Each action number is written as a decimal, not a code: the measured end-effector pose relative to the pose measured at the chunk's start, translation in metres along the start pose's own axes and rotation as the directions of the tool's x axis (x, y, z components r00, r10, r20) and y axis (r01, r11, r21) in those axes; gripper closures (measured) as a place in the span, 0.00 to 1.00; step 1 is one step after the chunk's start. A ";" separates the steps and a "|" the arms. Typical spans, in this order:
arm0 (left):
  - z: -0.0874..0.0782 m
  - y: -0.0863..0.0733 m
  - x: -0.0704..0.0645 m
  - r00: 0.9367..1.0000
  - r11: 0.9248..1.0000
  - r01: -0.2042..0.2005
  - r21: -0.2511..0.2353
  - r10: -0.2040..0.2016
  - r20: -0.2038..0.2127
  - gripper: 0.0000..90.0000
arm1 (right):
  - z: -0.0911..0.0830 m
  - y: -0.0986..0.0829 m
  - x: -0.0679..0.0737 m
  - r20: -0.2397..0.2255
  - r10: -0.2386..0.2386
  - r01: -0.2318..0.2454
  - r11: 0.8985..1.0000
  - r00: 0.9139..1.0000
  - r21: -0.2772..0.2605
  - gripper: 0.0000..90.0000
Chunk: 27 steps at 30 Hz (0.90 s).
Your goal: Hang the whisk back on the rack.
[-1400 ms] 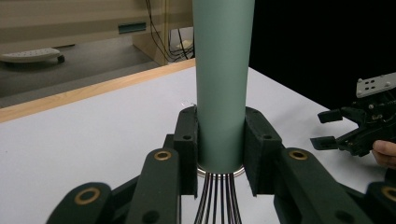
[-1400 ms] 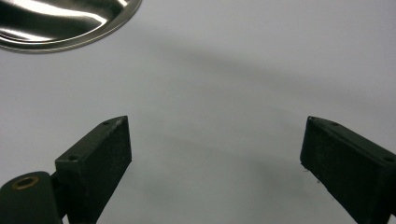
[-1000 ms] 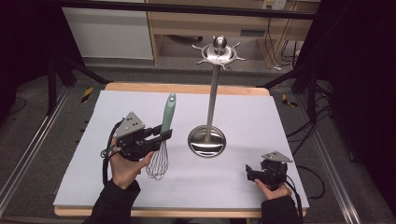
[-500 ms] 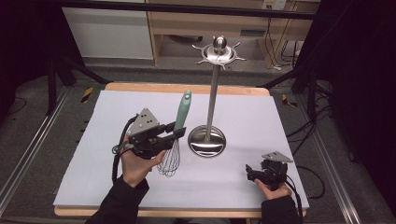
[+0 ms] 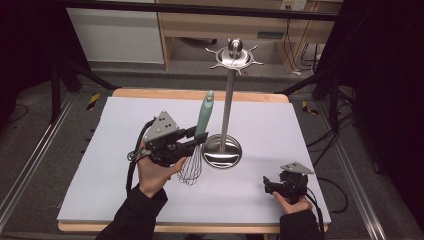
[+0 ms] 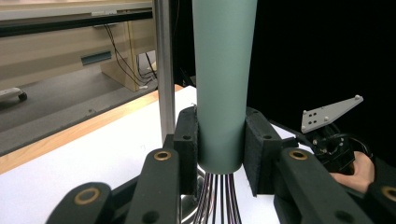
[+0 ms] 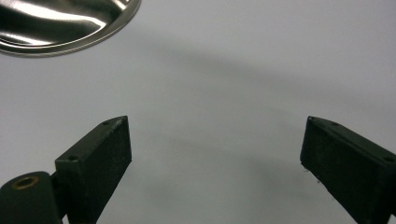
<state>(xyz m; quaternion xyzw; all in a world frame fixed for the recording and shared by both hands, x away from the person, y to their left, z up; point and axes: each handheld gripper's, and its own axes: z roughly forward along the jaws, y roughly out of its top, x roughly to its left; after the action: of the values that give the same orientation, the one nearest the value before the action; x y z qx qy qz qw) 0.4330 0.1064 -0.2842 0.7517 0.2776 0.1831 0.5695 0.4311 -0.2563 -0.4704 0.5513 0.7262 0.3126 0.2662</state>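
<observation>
Gripping whisk [image 6: 223, 84] handle between left gripper [image 6: 219, 140] jaws, right gripper [image 7: 215, 154] jaws spread wide

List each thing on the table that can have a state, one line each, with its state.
whisk: upright, handle up, wires down, held off the table beside the stand.
left gripper: shut on the whisk at the base of its handle.
right gripper: open, nothing between its jaws, low over the table.
stand: upright on its round base, hooks at the top bare.
</observation>
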 end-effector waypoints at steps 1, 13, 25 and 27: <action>0.001 0.001 0.000 1.000 1.000 0.001 -0.002 -0.001 0.002 0.77 | 0.000 0.000 0.000 -0.002 0.000 0.000 1.000 1.000 0.000 0.10; 0.009 0.019 -0.005 1.000 1.000 -0.023 -0.018 0.023 0.007 0.77 | 0.000 0.000 0.000 -0.004 0.004 -0.004 1.000 1.000 0.000 0.10; 0.022 0.034 -0.012 0.999 0.999 -0.037 -0.031 0.038 0.022 0.77 | 0.000 0.000 0.000 -0.004 0.006 -0.006 1.000 1.000 -0.002 0.10; 0.025 0.036 -0.013 0.999 0.999 -0.038 -0.029 0.039 0.024 0.77 | 0.000 0.000 0.000 -0.004 0.008 -0.008 1.000 1.000 -0.001 0.10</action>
<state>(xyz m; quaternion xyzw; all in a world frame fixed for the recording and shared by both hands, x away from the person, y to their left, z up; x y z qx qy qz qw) 0.4453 0.0724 -0.2567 0.7508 0.2534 0.1888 0.5800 0.4313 -0.2561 -0.4701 0.5532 0.7245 0.3154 0.2638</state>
